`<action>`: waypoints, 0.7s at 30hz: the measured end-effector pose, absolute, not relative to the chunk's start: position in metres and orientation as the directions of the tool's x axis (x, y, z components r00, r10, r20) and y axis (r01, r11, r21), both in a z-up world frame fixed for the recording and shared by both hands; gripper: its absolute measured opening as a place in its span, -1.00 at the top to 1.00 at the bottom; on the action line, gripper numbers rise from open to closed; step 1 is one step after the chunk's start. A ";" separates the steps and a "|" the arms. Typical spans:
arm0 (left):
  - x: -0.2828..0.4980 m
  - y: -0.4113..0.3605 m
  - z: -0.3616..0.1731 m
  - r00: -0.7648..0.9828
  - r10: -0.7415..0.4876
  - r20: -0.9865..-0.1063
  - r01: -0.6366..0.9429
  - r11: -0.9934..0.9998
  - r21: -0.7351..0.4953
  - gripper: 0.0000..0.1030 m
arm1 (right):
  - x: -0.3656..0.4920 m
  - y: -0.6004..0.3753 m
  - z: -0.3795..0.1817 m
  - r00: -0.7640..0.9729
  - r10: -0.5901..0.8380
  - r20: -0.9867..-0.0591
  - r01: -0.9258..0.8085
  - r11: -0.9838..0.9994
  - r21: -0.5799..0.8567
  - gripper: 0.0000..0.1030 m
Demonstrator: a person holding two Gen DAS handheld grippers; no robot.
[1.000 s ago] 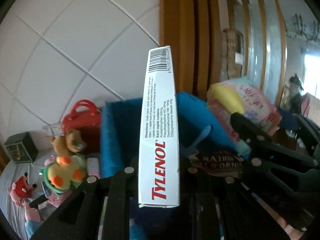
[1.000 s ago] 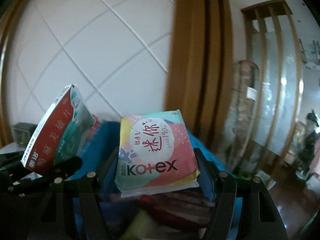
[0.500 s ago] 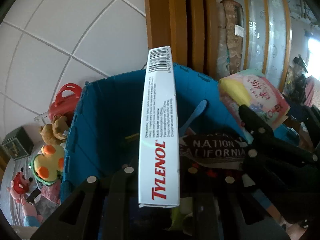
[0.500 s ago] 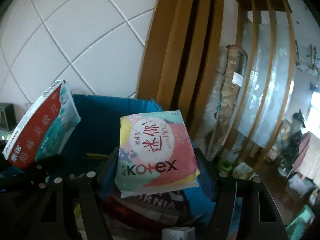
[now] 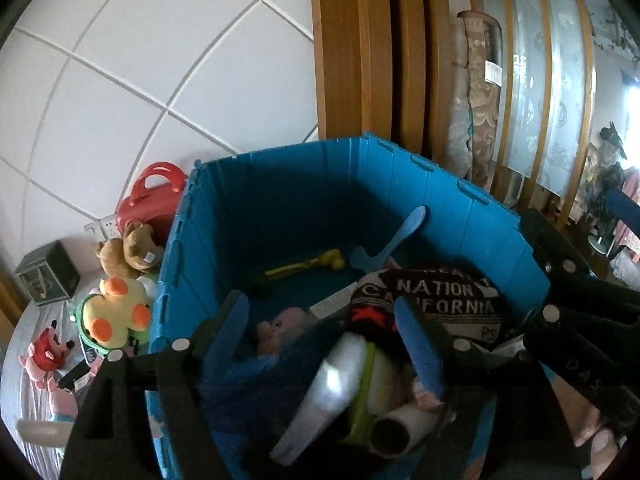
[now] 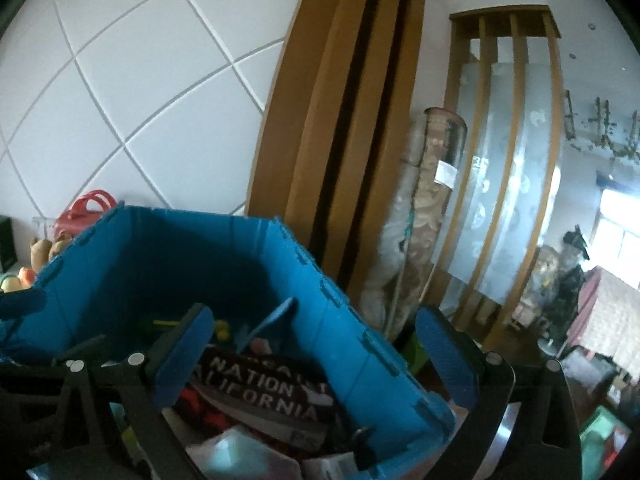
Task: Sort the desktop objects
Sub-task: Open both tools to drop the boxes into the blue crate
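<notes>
Blue bin (image 5: 436,200) is seen from above in the left wrist view, standing by a white tiled wall (image 5: 160,60). It is filled with a black cloth (image 5: 440,296) with white letters, a blue spoon (image 5: 394,240), a yellow toy (image 5: 304,266) and a white tube (image 5: 324,392). The left hand-held gripper (image 5: 324,338) is held over the bin with its jaws wide apart, and nothing is held between them. Soft toys (image 5: 116,312) and a red case (image 5: 154,200) are seen beside the bin, on its left.

In the right wrist view, the same bin (image 6: 360,356) is seen low down. The right hand-held gripper (image 6: 316,354) is spread wide over its right wall, with nothing gripped. The black cloth (image 6: 264,392) is seen inside.
</notes>
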State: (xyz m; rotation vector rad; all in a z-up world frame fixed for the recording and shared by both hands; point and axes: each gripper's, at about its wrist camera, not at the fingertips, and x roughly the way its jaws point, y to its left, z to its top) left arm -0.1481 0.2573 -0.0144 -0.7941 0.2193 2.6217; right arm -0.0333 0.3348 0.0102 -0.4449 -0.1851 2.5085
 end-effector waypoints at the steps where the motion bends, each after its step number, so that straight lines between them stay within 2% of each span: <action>1: -0.146 0.255 -0.012 -0.767 0.322 -0.555 -0.409 -0.912 0.036 -0.46 | -0.030 0.332 0.011 -0.778 0.568 -0.268 -0.523 -0.822 -0.226 -1.00; 8: -0.129 0.228 0.000 -0.787 0.335 -0.519 -0.403 -0.915 0.021 -0.47 | -0.017 0.317 0.024 -0.773 0.586 -0.243 -0.541 -0.809 -0.228 -1.00; 13: -0.113 0.195 0.016 -0.824 0.337 -0.455 -0.385 -0.923 0.014 -0.73 | -0.006 0.289 0.035 -0.777 0.593 -0.210 -0.548 -0.802 -0.236 -1.00; 16: -0.103 0.168 0.026 -0.843 0.343 -0.415 -0.381 -0.924 0.009 -0.80 | -0.002 0.264 0.043 -0.784 0.590 -0.194 -0.549 -0.804 -0.229 -1.00; 21: -0.090 0.105 0.037 -0.873 0.348 -0.343 -0.367 -0.930 -0.011 -0.82 | 0.001 0.211 0.056 -0.793 0.588 -0.158 -0.554 -0.805 -0.213 -1.00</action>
